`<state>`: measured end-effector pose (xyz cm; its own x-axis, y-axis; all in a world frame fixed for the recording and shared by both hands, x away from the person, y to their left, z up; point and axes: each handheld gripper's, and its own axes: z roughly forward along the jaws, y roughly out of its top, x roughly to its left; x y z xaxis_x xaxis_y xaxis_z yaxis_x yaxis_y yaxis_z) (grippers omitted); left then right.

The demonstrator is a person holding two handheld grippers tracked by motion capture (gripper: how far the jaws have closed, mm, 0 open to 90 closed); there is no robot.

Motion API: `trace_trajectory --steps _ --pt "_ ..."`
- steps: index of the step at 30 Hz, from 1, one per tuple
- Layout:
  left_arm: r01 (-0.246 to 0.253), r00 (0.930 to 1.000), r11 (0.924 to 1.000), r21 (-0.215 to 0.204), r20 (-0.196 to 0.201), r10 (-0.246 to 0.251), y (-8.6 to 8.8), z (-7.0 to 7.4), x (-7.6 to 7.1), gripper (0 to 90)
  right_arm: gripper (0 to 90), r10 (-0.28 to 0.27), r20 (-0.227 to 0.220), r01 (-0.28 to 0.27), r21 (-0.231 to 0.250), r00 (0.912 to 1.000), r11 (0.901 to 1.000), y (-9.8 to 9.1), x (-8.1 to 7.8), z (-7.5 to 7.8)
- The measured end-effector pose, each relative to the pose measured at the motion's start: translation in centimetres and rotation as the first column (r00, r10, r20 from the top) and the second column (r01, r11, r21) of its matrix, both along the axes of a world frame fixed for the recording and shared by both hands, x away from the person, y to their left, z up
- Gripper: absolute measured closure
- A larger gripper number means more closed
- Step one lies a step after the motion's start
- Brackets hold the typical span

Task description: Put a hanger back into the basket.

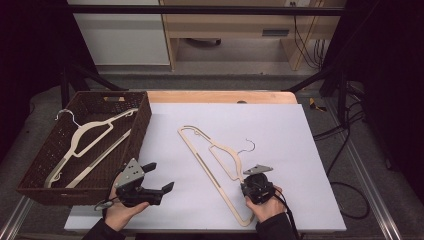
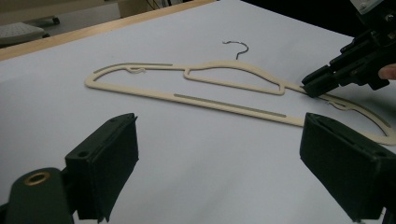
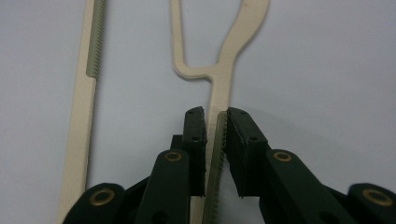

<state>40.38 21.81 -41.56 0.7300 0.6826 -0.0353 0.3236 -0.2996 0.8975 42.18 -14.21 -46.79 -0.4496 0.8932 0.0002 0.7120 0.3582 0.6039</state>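
White sheet (image 1: pixel 300 130) covers the table, bare toward its right edge. Hanger (image 1: pixel 212 165) lies flat at centre frame. Right gripper (image 1: pixel 252 186) clamps its shoulder bar, lower centre. Left gripper (image 1: pixel 159 176) spread wide, holding nothing, beside the basket (image 1: pixel 142 125) at left.

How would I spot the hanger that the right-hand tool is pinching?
Find the white board covering the table, beside the brown wicker basket. The cream hanger with a wire hook lies flat on that board, its shoulder bar between the right gripper jaws. Its look-alike lies inside the basket.
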Motion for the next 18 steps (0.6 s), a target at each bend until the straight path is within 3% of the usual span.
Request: trace_trajectory --steps 2,9,12,14,15,18 --pt "0.0 1.0 1.0 0.001 0.0 0.0 0.0 0.0 0.0 11.5 77.0 0.008 0.008 -0.008 -0.015 0.9999 0.9999 0.1 -0.1 0.0" --pt "0.005 1.0 0.9999 0.009 0.0 -0.005 -0.2 -0.1 0.0 11.5 79.1 -0.016 -0.014 0.016 0.001 0.9998 0.9999 0.1 0.1 0.2" --pt "0.005 1.0 1.0 0.005 -0.004 -0.005 -0.2 -0.2 0.0 11.5 79.3 -0.032 -0.005 0.032 -0.02 0.9995 0.9993 -0.2 0.2 0.3" --pt "0.004 1.0 1.0 0.006 -0.007 -0.004 -0.2 -0.3 0.0 11.5 78.7 -0.053 -0.01 0.053 -0.008 0.9985 0.9986 -0.9 0.4 0.3" --pt "0.005 1.0 1.0 0.008 -0.007 -0.005 -0.2 -0.3 0.0 11.5 77.4 -0.037 -0.013 0.037 0.004 0.9992 0.9993 -1.2 0.4 0.3" --pt "0.008 1.0 0.9999 0.01 -0.005 -0.008 -0.3 -0.3 -0.1 11.5 69.1 -0.037 -0.014 0.037 0.033 0.9992 0.9988 -2.0 0.3 0.4"
